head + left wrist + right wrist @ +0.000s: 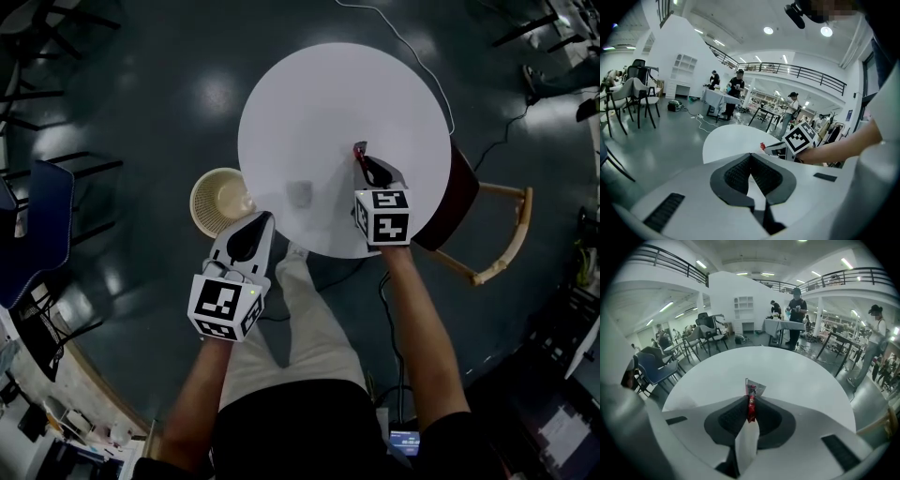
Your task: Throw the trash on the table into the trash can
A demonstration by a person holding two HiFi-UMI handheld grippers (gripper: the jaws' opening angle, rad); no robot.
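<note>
My right gripper (362,156) is over the near right part of the round white table (328,94). It is shut on a thin red and silver wrapper (751,392) that stands on edge between its pads, its top poking out past the tips. My left gripper (266,217) is shut with nothing in it; it hovers at the table's near left edge, beside a beige woven trash basket (217,199) on the floor. In the left gripper view the right gripper (774,148) and the wrapper (762,146) show beyond the closed jaws. A small grey patch (300,194) lies on the table; I cannot tell what it is.
A wooden chair (487,234) stands against the table's right side. A white cable (412,56) runs across the dark floor behind the table. A dark blue chair (47,225) is at the far left. People stand at distant tables (797,310).
</note>
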